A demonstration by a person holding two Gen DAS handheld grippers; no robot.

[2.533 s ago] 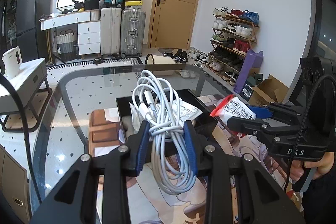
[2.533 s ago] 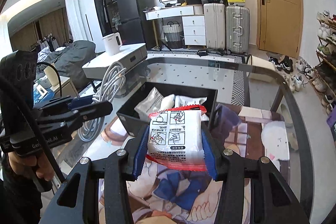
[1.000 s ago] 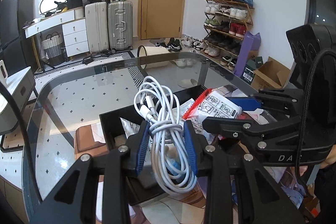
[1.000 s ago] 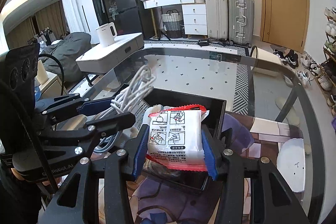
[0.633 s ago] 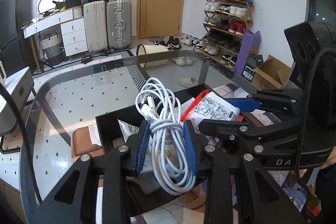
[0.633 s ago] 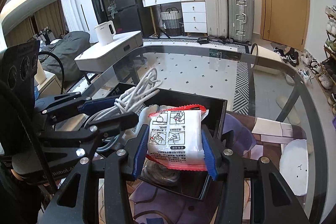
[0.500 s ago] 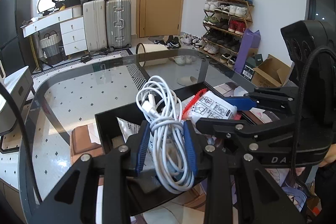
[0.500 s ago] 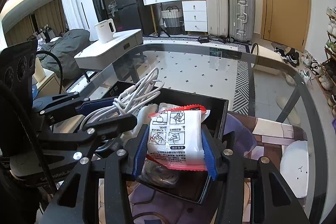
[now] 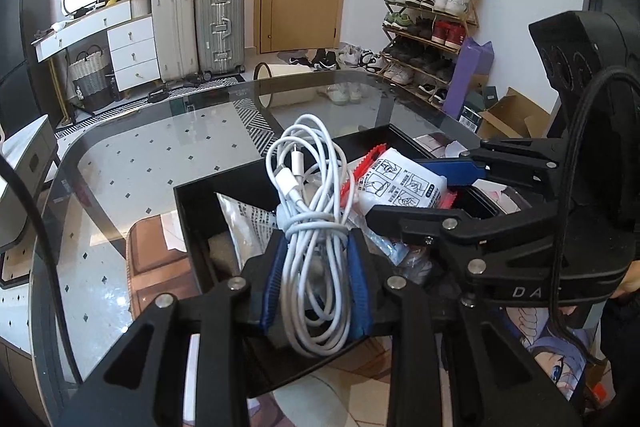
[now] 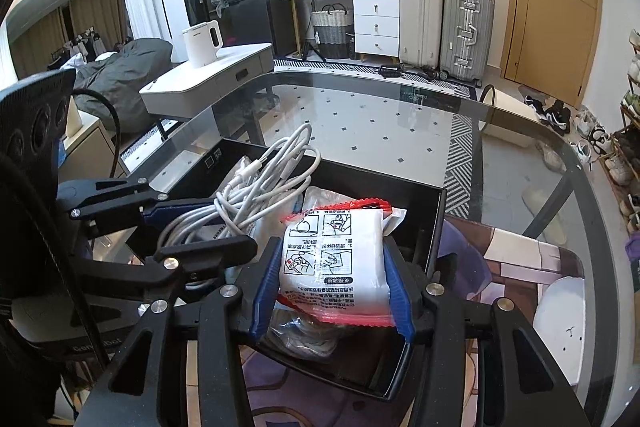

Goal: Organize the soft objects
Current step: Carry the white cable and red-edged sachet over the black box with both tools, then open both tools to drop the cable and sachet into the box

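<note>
Both grippers have shifted over the black bin [image 9: 192, 211]: left gripper [image 9: 316, 279] clenching coiled white cable [image 9: 310, 195], right gripper [image 10: 332, 287] gripping white packet [image 10: 336, 259], hovering for drop-off.

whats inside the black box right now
Inside the black box lie a printed white packet and clear wrapped items. The held cable and red-edged packet hang over it and hide the rest.

Both tongs' loads (cable [image 9: 314, 227], packet [image 10: 336, 263]) now over the black bin [image 9: 192, 203].
</note>
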